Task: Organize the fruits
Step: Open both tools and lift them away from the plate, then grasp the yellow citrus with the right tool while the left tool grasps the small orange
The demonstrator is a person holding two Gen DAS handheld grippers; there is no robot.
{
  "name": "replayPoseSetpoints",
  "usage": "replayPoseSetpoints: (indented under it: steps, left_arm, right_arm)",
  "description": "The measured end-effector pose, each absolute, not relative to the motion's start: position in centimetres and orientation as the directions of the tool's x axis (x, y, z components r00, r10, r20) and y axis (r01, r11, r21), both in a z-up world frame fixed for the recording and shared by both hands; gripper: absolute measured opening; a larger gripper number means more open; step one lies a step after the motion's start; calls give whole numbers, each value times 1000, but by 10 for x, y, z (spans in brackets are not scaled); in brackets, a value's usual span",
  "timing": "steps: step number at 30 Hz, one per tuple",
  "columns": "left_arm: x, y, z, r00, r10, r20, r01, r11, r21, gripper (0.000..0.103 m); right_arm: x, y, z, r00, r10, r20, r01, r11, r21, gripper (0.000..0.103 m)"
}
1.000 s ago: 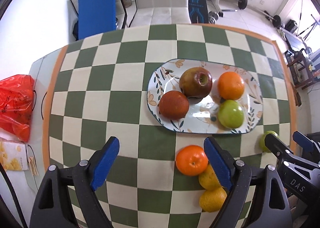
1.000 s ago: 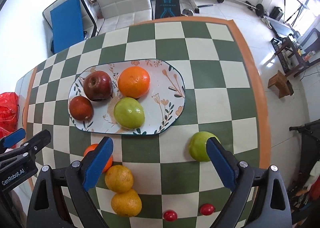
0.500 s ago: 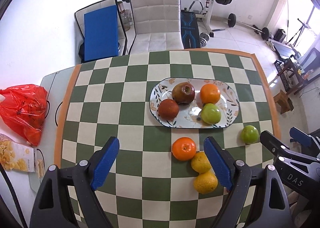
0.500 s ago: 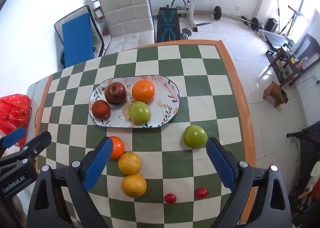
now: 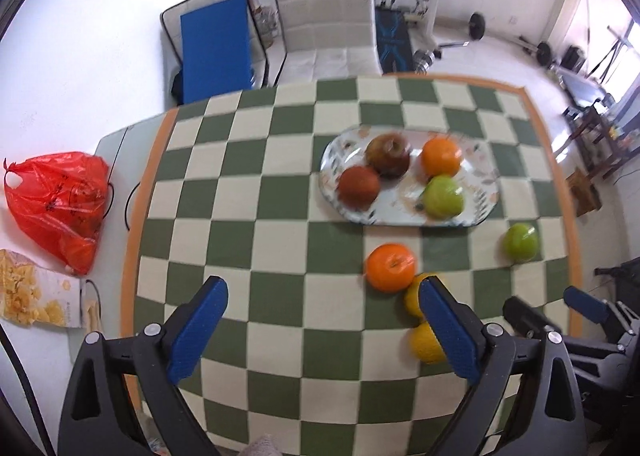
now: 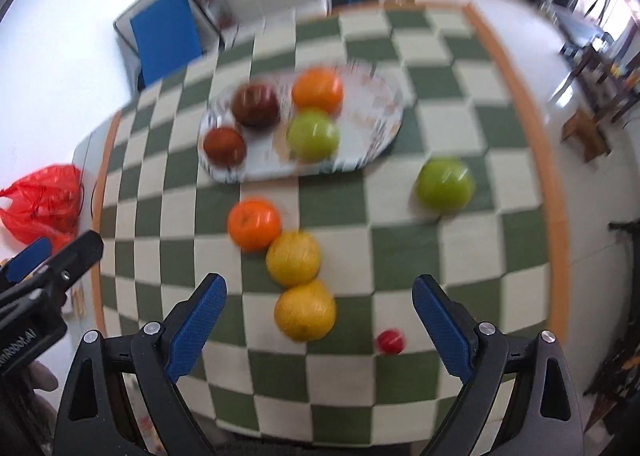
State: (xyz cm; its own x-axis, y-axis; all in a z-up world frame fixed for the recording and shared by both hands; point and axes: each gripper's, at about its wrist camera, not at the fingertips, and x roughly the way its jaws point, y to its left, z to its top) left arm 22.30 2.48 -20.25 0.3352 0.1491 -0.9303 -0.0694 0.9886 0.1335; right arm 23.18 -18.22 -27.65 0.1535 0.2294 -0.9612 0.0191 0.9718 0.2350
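A floral oval plate (image 5: 486,172) (image 6: 380,124) on the checked table holds a dark red apple (image 5: 389,155), a reddish-brown fruit (image 5: 359,187), an orange (image 5: 441,156) and a green apple (image 5: 443,197). Loose on the cloth lie an orange (image 5: 391,267) (image 6: 254,224), two yellow citrus fruits (image 6: 293,257) (image 6: 305,311), a green apple (image 5: 520,242) (image 6: 445,184) and a small red fruit (image 6: 390,341). My left gripper (image 5: 324,330) hangs open above the near table, left of the loose citrus. My right gripper (image 6: 320,324) is open, high over the yellow fruits.
A red plastic bag (image 5: 56,204) and a snack packet (image 5: 36,298) lie off the table's left side. Behind the table stand a white chair (image 5: 328,20), a blue folded mat (image 5: 216,44) and weight equipment. The table's orange border (image 5: 554,176) marks its right edge.
Both grippers rose and pulled back from the table over the second. The right view then swung right and lower, bringing the yellow fruits between its fingers; no fruit has moved.
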Motion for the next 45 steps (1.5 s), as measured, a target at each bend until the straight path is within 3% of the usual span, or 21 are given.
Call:
replayPoseSetpoints:
  steps: [9,13,16,24,31,32,35,45]
  left_arm:
    - [209,54,-272,140,222,-965,-120,971,207,98]
    - [212,55,-282,107,216,-971,-126,971,202,98]
    - [222,51,-288,78,173,-982,-133,978,162,98]
    - [285,34,-338,-72,-108,-992,-248,965,-87,98]
    - [322,2,-379,-149,-132,-980,-201,974,-100,97]
    - [325,-3,-384,-153,-125,-980,-185,978,-96,92]
    - [328,-13,-394,-163,-88,-983,-131,989,-67,62]
    - [273,12,-385,-109,-19,-994,-102,995,-8,61]
  right_arm:
    - [220,-154,-404,-94,311,-946,96,949,302,92]
    - [217,-150,-417,-114,312,-943,77,949,305,66]
    - [214,-155,-415,-110,284,-952,52,959,280,66]
    - [224,-204,-397,-33,220,-975,71,974,217,66]
    - [243,-223,-414,-50,203,-978,110,974,197,66]
    - [243,-223,-417,-54,207,-977,112,973,200,66]
    - [244,-220,-416,-47,215,-975,107,972,209,66]
    - [260,-199,-424,-70,255,-964,72,965,250,67]
